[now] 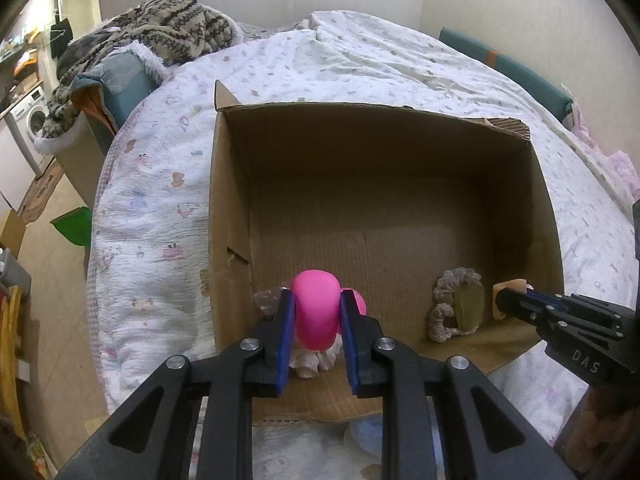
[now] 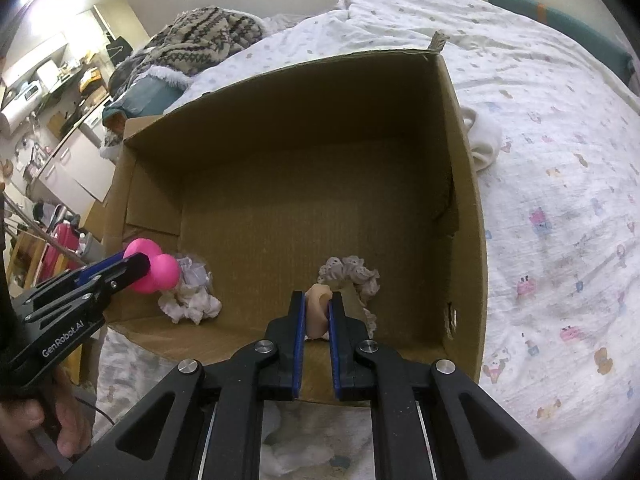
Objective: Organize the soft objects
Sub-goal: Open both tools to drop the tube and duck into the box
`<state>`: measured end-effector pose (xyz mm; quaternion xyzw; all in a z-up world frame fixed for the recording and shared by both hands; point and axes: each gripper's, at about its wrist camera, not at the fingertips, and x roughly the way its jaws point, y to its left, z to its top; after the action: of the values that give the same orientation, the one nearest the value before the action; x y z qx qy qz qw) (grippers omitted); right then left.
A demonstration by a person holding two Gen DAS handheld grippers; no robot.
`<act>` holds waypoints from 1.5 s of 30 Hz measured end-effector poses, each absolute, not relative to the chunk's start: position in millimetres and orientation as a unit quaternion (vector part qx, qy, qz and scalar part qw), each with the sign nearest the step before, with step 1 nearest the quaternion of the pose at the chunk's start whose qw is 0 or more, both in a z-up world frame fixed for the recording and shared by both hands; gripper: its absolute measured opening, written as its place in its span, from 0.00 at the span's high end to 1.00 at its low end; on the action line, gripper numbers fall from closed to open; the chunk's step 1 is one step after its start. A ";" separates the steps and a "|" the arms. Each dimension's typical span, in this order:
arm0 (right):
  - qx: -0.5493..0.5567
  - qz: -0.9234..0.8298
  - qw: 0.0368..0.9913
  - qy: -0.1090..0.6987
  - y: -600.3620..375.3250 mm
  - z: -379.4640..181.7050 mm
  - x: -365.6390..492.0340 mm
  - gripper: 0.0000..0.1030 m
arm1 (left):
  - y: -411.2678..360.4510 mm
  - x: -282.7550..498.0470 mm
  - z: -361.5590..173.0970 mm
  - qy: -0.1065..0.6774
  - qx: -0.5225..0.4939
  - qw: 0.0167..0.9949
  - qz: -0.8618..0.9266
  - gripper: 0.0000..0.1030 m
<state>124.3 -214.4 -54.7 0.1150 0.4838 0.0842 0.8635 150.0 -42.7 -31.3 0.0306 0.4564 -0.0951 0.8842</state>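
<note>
An open cardboard box [image 1: 384, 148] [image 2: 468, 184] lies on the bed. My left gripper [image 1: 318, 304] is shut on a soft pink toy [image 1: 316, 312], held just above a pale scrunchie [image 1: 312, 362] at the box's near left; the toy also shows in the right wrist view [image 2: 156, 270], with the pale scrunchie [image 2: 192, 300] under it. My right gripper [image 2: 318, 304] is shut on a soft peach piece [image 2: 318, 312] at the box's near right, over a grey lace scrunchie [image 2: 352, 274]. The right gripper [image 1: 506, 300] and the lace scrunchie [image 1: 452, 304] also show in the left wrist view.
The bed is covered by a white printed quilt [image 1: 160, 184] [image 2: 560, 200]. A white cloth [image 2: 486, 144] lies against the box's right outer wall. A knitted blanket heap [image 1: 168, 36] lies at the far left. A light blue soft item [image 1: 368, 434] lies in front of the box.
</note>
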 end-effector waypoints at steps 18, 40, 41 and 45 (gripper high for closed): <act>0.126 0.072 0.863 0.484 -221.3 -54.5 124.9 0.83 | -43.2 150.1 -31.8 0.461 0.025 0.882 -0.093 0.80; 0.191 0.086 0.871 0.444 -234.5 -35.7 104.7 0.00 | -30.8 135.6 -12.5 0.444 -0.005 0.892 -0.085 0.30; 0.189 0.092 0.871 0.444 -233.0 -34.2 103.1 0.00 | -30.5 134.7 -11.2 0.444 -0.006 0.892 -0.085 0.30; 0.179 0.098 0.870 0.449 -229.9 -29.5 92.6 0.00 | -28.2 127.0 -4.5 0.441 -0.004 0.894 -0.083 0.30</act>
<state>92.6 -229.9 -29.5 0.1789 0.4490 0.0984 0.8699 127.0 -28.2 -4.5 -0.0044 0.4408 -0.0831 0.8937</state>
